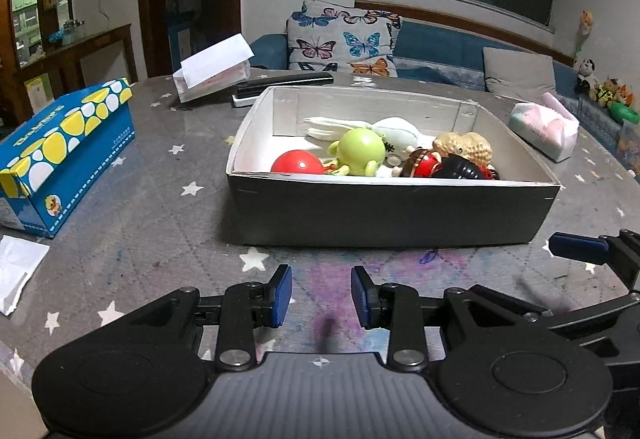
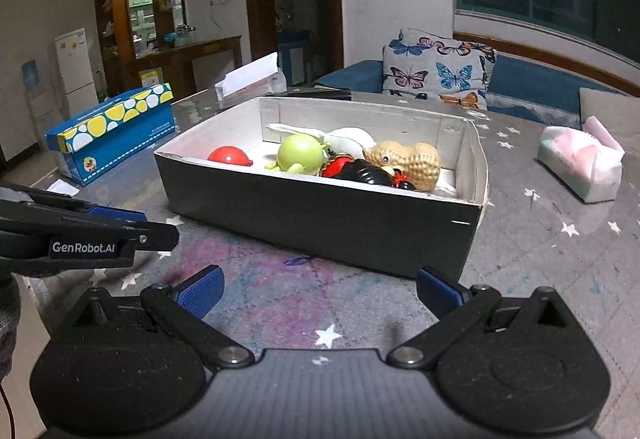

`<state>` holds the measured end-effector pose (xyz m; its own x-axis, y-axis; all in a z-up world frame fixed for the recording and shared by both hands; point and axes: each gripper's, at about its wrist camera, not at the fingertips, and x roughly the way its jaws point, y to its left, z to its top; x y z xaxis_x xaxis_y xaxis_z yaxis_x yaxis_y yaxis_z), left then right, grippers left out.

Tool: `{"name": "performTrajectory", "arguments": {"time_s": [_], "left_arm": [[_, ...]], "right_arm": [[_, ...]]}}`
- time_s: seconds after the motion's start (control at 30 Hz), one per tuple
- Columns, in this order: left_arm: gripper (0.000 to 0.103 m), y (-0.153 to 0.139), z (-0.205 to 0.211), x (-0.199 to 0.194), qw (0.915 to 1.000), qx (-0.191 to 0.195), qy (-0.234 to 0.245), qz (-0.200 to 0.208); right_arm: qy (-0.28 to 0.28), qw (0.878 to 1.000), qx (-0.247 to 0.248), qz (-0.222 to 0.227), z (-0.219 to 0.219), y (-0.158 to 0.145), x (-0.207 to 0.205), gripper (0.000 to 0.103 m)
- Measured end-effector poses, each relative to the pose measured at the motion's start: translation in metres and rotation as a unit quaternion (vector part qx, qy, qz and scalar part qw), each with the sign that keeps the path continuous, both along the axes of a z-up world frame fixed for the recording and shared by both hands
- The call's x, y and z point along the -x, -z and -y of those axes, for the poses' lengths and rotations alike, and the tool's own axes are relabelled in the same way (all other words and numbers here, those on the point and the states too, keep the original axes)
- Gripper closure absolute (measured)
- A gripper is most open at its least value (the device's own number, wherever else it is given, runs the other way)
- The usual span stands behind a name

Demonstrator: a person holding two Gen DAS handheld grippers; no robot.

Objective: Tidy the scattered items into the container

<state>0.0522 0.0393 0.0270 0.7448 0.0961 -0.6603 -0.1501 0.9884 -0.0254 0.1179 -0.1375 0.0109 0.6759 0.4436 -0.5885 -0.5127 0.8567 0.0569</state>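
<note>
Here the container (image 1: pixel 392 211), a dark-walled box on the star-patterned table (image 1: pixel 132 223), holds the red ball (image 1: pixel 296 162), green toy (image 1: pixel 358 151), peanut figure (image 1: pixel 464 147) and white plush (image 1: pixel 396 131). The left gripper (image 1: pixel 321 297) hovers just before it, jaws parted and empty. The right gripper (image 2: pixel 320 293) is spread wide, likewise empty.

We see each claw built alike: the left claw (image 1: pixel 321 297) and right claw (image 2: pixel 320 291) have matte black linkage arms, silver pivot screws, blue ribbed pads (image 2: pixel 200 293), a grey ridged housing, and white "GenRobot.AI" lettering (on the left claw's side).
</note>
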Motion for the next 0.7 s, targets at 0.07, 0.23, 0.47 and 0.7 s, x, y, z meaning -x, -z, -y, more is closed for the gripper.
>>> {"name": "performTrajectory", "arguments": {"time_s": [0.07,0.23,0.47,0.7], "left_arm": [[0.068,0.0007,-0.001,0.0,1.0,0.0,-0.003,0.0],[0.068,0.0027,-0.002,0.0004,1.0,-0.004,-0.005,0.0],[0.068,0.0046,-0.0007,0.0014,0.9997,-0.02,-0.012,0.005],[0.068,0.0057,0.0019,0.0008,0.9995,-0.029,-0.013,0.007]], "right_arm": [[0.004,1.0,0.002,-0.002,-0.0008,0.0019,-0.0008,0.0],[0.013,1.0,0.005,-0.008,-0.0003,0.0063,-0.0001,0.0],[0.02,1.0,0.016,-0.004,-0.002,0.0086,0.0032,0.0],[0.033,0.999,0.009,-0.008,0.0037,0.0084,0.0017,0.0]]}}
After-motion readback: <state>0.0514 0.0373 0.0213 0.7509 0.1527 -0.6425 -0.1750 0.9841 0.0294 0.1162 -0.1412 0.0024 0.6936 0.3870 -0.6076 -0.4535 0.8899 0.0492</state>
